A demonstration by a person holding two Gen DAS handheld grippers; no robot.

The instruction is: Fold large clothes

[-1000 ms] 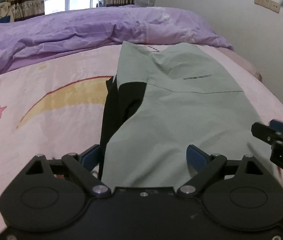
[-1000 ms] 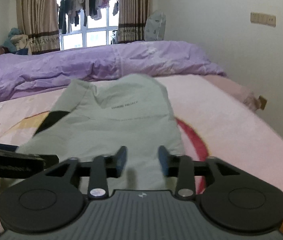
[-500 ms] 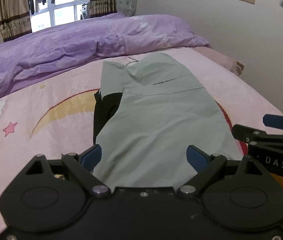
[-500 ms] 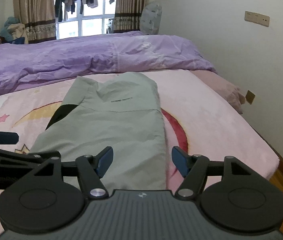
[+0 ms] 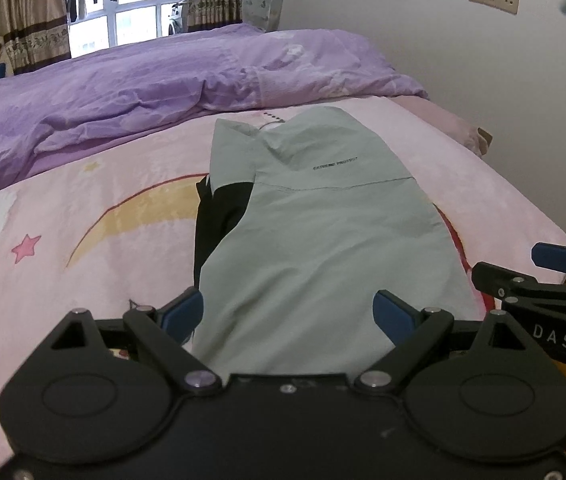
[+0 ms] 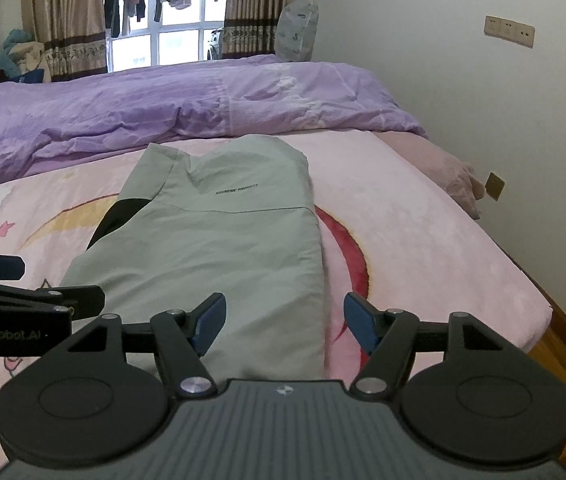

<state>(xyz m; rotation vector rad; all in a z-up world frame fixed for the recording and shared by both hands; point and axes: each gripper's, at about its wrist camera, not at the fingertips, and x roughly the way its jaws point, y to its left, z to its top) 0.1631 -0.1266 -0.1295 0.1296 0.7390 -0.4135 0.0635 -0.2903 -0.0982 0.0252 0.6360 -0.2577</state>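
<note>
**Jacket folded lengthwise, both grippers empty above its near end**

The grey-green jacket point(image 5: 323, 240) lies on the pink bed sheet point(image 5: 83, 240), already narrowed into a long strip that runs away toward the purple duvet point(image 5: 163, 92). A black sleeve point(image 5: 219, 216) pokes out along its left edge, probably tucked under so the strip stays tidy, though the fold hides how far it reaches.

The left gripper point(image 5: 288, 312) hangs over the near hem with its jaws spread wide and nothing between the pads. The right gripper point(image 6: 285, 322) is likewise released and grasps nothing; it sits over the jacket's right edge. They are side by side, one toward each near corner, which suits taking the hem at both corners together. A likely next step is to carry that end toward the collar.
</note>
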